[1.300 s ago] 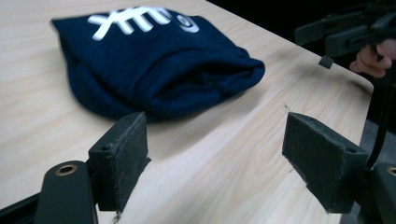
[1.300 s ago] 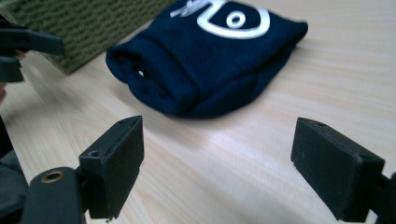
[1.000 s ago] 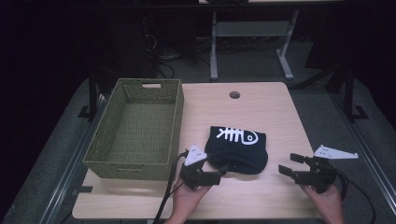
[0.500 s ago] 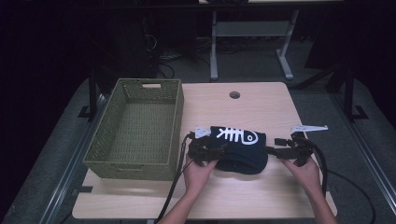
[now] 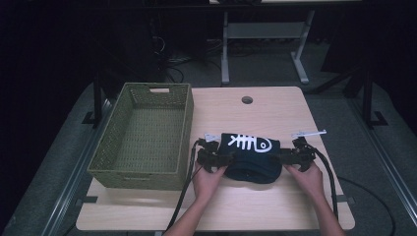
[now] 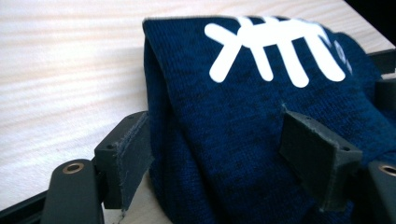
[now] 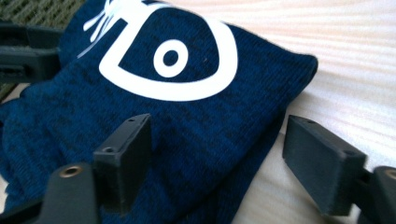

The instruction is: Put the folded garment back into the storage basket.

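Note:
A folded dark blue knitted garment (image 5: 251, 160) with a white fish-skeleton print lies on the wooden table (image 5: 275, 113), right of the basket. My left gripper (image 5: 223, 158) is at its left end and my right gripper (image 5: 284, 156) at its right end. In the left gripper view the garment (image 6: 243, 116) bulges between the wide-open jaws of the left gripper (image 6: 224, 161). In the right gripper view the right gripper (image 7: 224, 161) straddles the folded edge of the garment (image 7: 187, 121): one pad (image 7: 126, 154) over the cloth, the other (image 7: 322, 168) over bare table. Neither pinches the fabric.
An empty green woven basket (image 5: 147, 98) stands at the table's left, close to the left gripper. A round cable hole (image 5: 247, 100) is at the back centre. Black cables (image 5: 184, 196) trail off the front edge. Bare table lies behind and in front of the garment.
Both hands came forward from near the table's front edge and closed in on the garment's two ends. The jaws now straddle its edges. The garment itself has barely shifted.

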Tool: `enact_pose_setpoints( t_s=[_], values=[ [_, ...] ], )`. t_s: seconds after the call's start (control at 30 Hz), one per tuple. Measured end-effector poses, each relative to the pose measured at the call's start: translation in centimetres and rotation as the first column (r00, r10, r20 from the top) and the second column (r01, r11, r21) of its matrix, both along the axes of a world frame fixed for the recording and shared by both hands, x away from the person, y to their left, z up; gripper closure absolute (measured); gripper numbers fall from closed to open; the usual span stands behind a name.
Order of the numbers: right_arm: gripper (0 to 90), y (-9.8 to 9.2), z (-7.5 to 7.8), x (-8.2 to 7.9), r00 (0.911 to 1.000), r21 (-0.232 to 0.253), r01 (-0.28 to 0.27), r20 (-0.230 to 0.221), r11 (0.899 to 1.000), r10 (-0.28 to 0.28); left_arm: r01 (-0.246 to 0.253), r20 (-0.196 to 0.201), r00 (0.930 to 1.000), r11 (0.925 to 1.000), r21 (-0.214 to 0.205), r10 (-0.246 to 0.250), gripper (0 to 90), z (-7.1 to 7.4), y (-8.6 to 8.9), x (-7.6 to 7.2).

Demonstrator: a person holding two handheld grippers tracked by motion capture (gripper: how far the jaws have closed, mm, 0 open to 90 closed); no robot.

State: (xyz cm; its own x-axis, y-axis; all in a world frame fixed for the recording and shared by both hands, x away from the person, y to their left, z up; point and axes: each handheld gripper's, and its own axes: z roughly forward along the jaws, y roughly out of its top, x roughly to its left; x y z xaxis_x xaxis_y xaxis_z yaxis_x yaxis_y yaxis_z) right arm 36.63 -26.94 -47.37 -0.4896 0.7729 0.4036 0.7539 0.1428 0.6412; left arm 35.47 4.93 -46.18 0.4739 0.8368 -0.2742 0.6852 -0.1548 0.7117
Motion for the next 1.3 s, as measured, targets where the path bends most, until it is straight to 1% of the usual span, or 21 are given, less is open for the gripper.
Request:
enact_pose_setpoints(
  t_s=[0.03, 0.13, 0.17, 0.2, 0.23, 0.3, 0.33, 0.37, 0.5, 0.53, 0.57, 0.63, 0.67, 0.7, 0.8, 0.87, 0.9, 1.07, 1.23, 1.27, 1.3],
  values=[
    [26.7, 0.0, 0.0, 0.1, 0.9999, 0.013, 0.012, -0.003, 1.000, -0.012, -0.001, -0.011, 0.9999, 1.0000, -0.006, 0.001, 24.6, -0.1, 0.1, 0.1],
    [30.1, 0.3, 0.0, 0.0, 1.0000, 0.009, 0.007, 0.001, 1.000, -0.007, -0.001, -0.034, 0.9994, 0.9999, -0.016, 0.000, 26.0, -0.3, 0.1, 0.3],
    [31.7, 0.4, 0.0, 0.0, 1.0000, 0.000, 0.005, 0.007, 1.000, -0.005, -0.005, -0.059, 0.9983, 0.9994, -0.035, 0.003, 26.2, -0.6, 0.2, 0.4],
    [31.7, 0.4, 0.0, 0.0, 1.0000, 0.000, 0.005, 0.007, 1.000, -0.005, -0.005, -0.059, 0.9983, 0.9994, -0.035, 0.003, 26.4, -0.6, 0.2, 0.4],
    [37.7, 0.6, 0.0, -0.1, 0.9999, -0.002, 0.012, 0.006, 1.000, -0.012, -0.007, -0.067, 0.9977, 0.9988, -0.049, 0.003, 26.6, -0.8, 0.3, 0.5],
    [40.2, 0.6, -0.1, -0.1, 0.9999, 0.005, 0.012, 0.004, 1.000, -0.012, -0.002, -0.074, 0.9973, 0.9983, -0.058, -0.003, 27.8, -0.8, 0.4, 0.6],
    [43.9, 0.7, -0.1, -0.1, 0.9999, 0.011, 0.010, 0.001, 1.000, -0.010, 0.004, -0.078, 0.9969, 0.9979, -0.065, -0.009, 30.1, -0.8, 0.4, 0.6],
    [49.8, 0.9, -0.1, -0.3, 1.0000, -0.003, 0.008, 0.001, 1.000, -0.008, 0.016, -0.085, 0.9961, 0.9968, -0.078, -0.023, 36.8, -0.9, 0.4, 0.6],
    [58.3, 1.1, -0.1, -0.3, 1.0000, -0.009, 0.002, 0.000, 1.000, -0.002, 0.035, -0.097, 0.9944, 0.9956, -0.087, -0.043, 47.4, -0.9, 0.1, 0.5],
    [63.1, 1.1, -0.2, -0.4, 1.0000, -0.002, 0.002, -0.008, 1.000, -0.002, 0.037, -0.088, 0.9951, 0.9957, -0.085, -0.045, 54.2, -0.9, 0.0, 0.4],
    [63.1, 1.1, -0.2, -0.4, 1.0000, -0.002, 0.002, -0.008, 1.000, -0.002, 0.046, -0.081, 0.9953, 0.9957, -0.080, -0.053, 54.2, -0.9, -0.1, 0.3],
    [67.6, 1.1, -0.2, -0.4, 0.9999, -0.001, 0.003, -0.014, 1.000, -0.003, 0.054, -0.074, 0.9955, 0.9956, -0.076, -0.060, 61.9, -0.7, -0.2, 0.2],
    [70.8, 1.1, -0.2, -0.5, 1.0000, 0.000, 0.002, -0.007, 1.000, -0.002, 0.054, -0.066, 0.9961, 0.9957, -0.076, -0.059, 69.7, -0.6, -0.2, 0.2],
    [71.5, 1.1, -0.2, -0.5, 1.0000, 0.003, 0.001, -0.005, 1.000, -0.001, 0.063, -0.068, 0.9954, 0.9950, -0.078, -0.068, 71.1, -0.6, -0.1, 0.2],
    [73.1, 1.1, -0.1, -0.6, 1.0000, 0.009, 0.003, -0.002, 1.000, -0.003, 0.067, -0.065, 0.9953, 0.9941, -0.085, -0.073, 73.0, -0.6, -0.1, 0.1],
    [74.3, 1.0, 0.0, -0.9, 0.9999, 0.014, 0.006, 0.008, 1.000, -0.006, 0.067, -0.044, 0.9966, 0.9951, -0.073, -0.070, 74.0, -0.4, -0.2, -0.1],
    [74.5, 1.0, 0.0, -0.9, 0.9999, 0.013, 0.002, 0.012, 1.000, -0.002, 0.071, -0.017, 0.9973, 0.9962, -0.052, -0.072, 74.0, -0.2, -0.4, -0.4],
    [74.7, 0.9, 0.3, -1.3, 0.9999, 0.016, 0.007, 0.013, 1.000, -0.007, 0.080, 0.004, 0.9968, 0.9954, -0.053, -0.080, 74.3, 0.4, -0.6, -1.0],
    [74.7, 0.5, 1.8, -2.3, 0.9990, 0.035, 0.005, 0.045, 0.999, -0.006, 0.095, 0.025, 0.9953, 0.9932, -0.067, -0.094, 74.2, 2.0, -0.7, -1.7],
    [74.7, 0.5, 1.8, -2.3, 0.9990, 0.035, 0.005, 0.045, 0.999, -0.006, 0.099, 0.041, 0.9945, 0.9929, -0.065, -0.097, 74.2, 2.4, -0.7, -1.8],
    [74.7, 0.5, 2.6, -2.7, 0.9983, 0.045, 0.007, 0.058, 0.999, -0.010, 0.113, 0.056, 0.9924, 0.9920, -0.057, -0.110, 74.2, 3.2, -0.7, -2.0]
  ],
)
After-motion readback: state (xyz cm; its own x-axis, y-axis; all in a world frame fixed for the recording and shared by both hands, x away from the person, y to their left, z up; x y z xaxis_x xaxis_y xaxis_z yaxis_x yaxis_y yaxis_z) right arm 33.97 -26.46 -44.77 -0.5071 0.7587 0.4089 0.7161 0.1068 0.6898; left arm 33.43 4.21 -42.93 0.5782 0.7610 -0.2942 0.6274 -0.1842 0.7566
